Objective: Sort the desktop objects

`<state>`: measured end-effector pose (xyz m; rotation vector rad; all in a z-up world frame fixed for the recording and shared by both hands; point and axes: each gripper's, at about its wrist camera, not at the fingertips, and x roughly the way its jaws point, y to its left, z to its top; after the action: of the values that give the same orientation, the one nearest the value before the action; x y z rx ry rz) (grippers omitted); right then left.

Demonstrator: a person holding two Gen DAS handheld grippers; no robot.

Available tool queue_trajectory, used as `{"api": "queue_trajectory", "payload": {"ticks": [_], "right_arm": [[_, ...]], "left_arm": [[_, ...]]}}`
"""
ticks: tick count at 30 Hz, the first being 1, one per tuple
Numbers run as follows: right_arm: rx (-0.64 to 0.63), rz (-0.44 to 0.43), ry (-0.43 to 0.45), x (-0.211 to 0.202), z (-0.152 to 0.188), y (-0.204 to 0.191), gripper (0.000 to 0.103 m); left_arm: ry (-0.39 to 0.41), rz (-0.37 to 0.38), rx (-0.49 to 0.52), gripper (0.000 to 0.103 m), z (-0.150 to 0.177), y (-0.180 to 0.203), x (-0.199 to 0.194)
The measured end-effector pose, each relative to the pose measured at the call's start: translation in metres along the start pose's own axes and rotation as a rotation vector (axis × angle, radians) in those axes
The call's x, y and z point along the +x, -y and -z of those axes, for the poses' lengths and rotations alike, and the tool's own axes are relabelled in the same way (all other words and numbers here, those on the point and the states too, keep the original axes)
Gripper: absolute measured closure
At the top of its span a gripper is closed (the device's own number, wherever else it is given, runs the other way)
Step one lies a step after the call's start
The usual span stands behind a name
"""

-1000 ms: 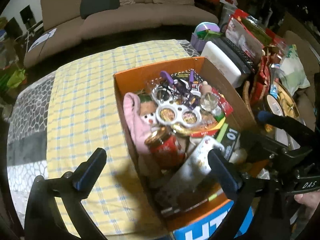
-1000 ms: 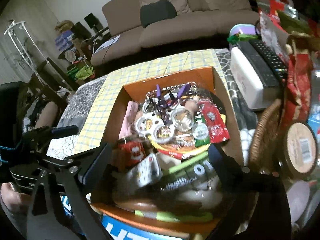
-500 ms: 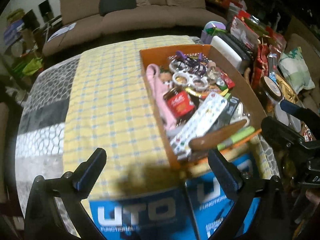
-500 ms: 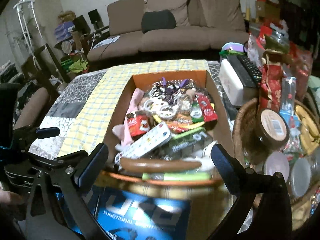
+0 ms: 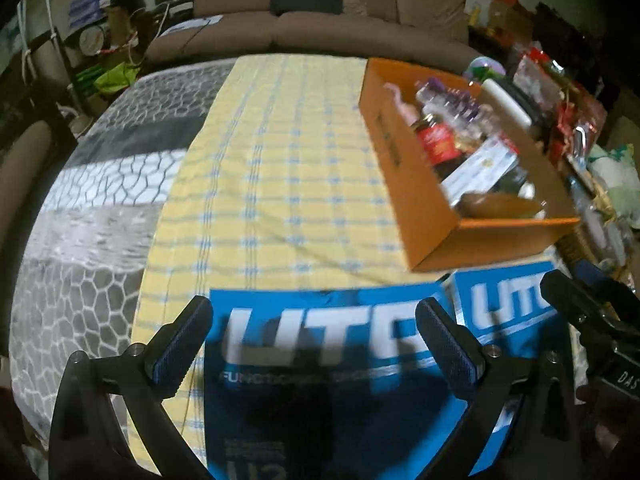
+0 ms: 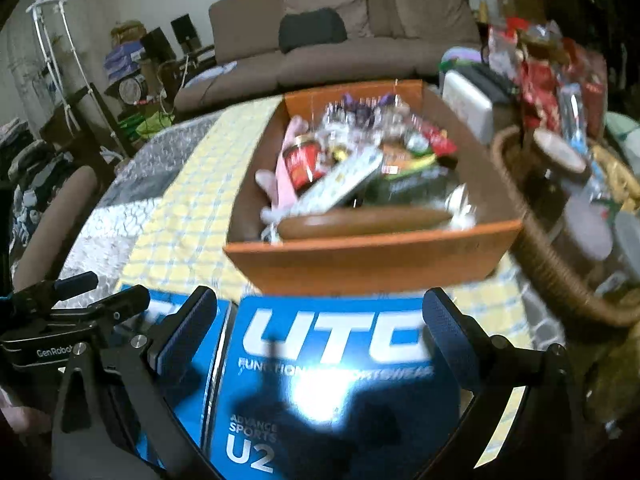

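Left tool [image 5: 314, 322] was held low over the near tabletop, fingers spread wide and holding nothing, pointing across a blue printed box [image 5: 328, 360]. Right tool [image 6: 320, 316] was in a like pose, fingers spread and empty, over the same blue printed box [image 6: 336, 372]. Each tool appeared at the edge of the other's view.

The orange cardboard box [image 6: 372, 264], heaped with desktop objects including a red-labelled jar [image 6: 302, 162], a white remote [image 6: 340, 186] and a brown wooden handle [image 6: 360, 220], stood just beyond the blue box on the yellow checked cloth [image 5: 280, 160]. A wicker basket [image 6: 548, 264] crowded its right side. The cloth lay open to the left of the orange box [image 5: 404, 184].
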<state>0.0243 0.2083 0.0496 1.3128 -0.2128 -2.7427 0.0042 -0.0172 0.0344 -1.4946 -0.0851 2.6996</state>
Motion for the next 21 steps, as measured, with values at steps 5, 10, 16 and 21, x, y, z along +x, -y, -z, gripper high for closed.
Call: {"api": "queue_trajectory", "payload": {"ticks": [5, 10, 16, 21], "right_arm": [[-0.001, 0.044, -0.015, 0.021, 0.013, 0.002, 0.0], [-0.037, 0.102, -0.046, 0.038, 0.019, -0.001, 0.0], [-0.085, 0.15, -0.069, 0.047, 0.017, -0.007, 0.0], [-0.084, 0.147, -0.069, 0.048, 0.017, -0.007, 0.0]], "left_arm": [[-0.004, -0.01, 0.009, 0.0, 0.009, 0.0, 0.02], [0.039, -0.041, 0.027, 0.0, 0.013, 0.007, 0.029], [0.08, -0.044, 0.036, 0.0, 0.013, 0.01, 0.034], [0.084, -0.048, 0.024, 0.0, 0.013, 0.011, 0.034]]}}
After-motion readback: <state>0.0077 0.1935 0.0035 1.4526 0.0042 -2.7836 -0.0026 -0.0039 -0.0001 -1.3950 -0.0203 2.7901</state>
